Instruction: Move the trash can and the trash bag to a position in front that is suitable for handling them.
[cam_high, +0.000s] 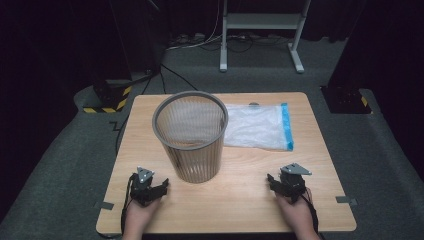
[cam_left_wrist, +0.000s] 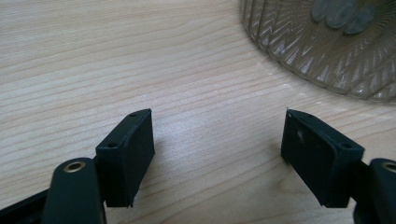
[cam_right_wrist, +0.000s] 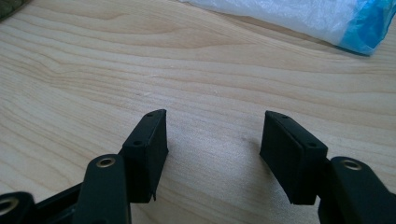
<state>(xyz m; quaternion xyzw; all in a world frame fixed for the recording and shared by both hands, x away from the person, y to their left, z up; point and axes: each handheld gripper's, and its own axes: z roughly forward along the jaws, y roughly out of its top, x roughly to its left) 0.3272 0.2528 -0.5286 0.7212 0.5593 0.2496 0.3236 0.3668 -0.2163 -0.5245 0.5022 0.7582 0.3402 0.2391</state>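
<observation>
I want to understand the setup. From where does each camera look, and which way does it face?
High view: sits above the person's side, looks forward and down on the table, bin and bag; shows both hands with the left gripper and right gripper.
Left gripper view: rides on the left gripper, looks low over the wood at the bin's base; its open jaws show.
Right gripper view: rides on the right gripper, faces the bag; its open jaws show.
Shared: the bin in the high and left gripper views, the bag in the high and right gripper views.
</observation>
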